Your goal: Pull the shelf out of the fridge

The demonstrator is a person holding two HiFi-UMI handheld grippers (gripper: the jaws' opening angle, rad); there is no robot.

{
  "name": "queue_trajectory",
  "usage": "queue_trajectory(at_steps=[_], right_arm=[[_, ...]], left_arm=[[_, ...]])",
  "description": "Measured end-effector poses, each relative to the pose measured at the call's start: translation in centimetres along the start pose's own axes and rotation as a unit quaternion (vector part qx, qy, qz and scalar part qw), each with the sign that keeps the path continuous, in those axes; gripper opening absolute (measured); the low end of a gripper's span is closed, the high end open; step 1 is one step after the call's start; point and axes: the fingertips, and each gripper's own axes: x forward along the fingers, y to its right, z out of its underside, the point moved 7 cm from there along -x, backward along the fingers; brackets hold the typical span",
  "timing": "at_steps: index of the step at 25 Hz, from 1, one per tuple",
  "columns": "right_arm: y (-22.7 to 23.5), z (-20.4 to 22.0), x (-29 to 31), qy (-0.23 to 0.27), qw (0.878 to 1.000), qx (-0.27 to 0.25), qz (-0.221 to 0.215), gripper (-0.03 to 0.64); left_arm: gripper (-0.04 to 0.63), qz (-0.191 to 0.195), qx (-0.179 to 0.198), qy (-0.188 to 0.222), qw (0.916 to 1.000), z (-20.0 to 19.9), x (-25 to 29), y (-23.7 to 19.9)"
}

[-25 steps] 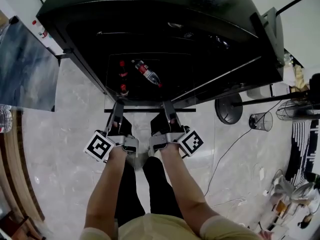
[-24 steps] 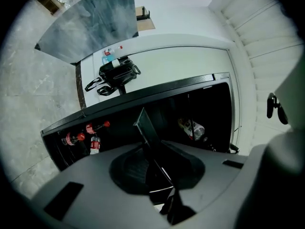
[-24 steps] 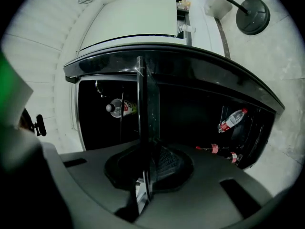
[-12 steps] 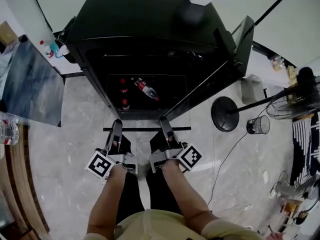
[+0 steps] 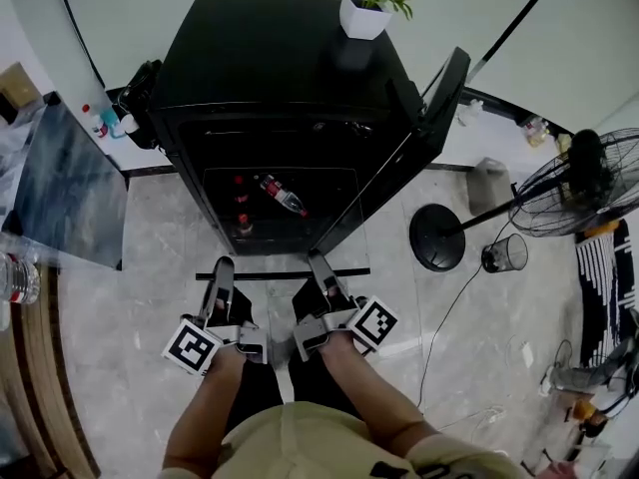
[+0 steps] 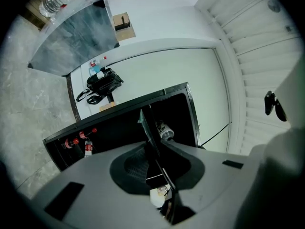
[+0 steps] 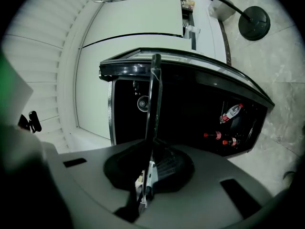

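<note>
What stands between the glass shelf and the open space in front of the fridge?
Nothing visible does. The left gripper and right gripper grip the shelf by its front edge. The fridge door stands open to the right, clear of it, and the bottles lie inside the fridge.
</note>
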Motion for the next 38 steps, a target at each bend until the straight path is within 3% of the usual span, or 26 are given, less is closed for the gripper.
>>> queue_trajectory(at_steps=[7, 19, 25, 38], right_arm=[[-2.9, 0.2, -1.8, -0.012, 1.000, -0.004, -0.003, 0.035], [-6.9, 1.2, -3.6, -0.024, 0.999, -0.025, -0.014, 0.040], [-7.6, 1.7, -3.7, -0.026, 0.999, 0.000, -0.027, 0.040], [-9.4, 2.5, -2.7, -0.043, 0.997, -0.027, -0.051, 0.040]], left_arm=[[0.064, 0.005, -0.005, -0.005, 1.0000, -0.1, -1.8, 2.7], [0.066, 0.038, 0.021, -0.012, 0.9990, -1.7, -3.8, 5.8], [0.066, 0.050, 0.040, -0.004, 0.9980, -2.6, -4.4, 7.4], [0.067, 0.061, 0.059, 0.023, 0.9962, -4.3, -5.5, 8.7]])
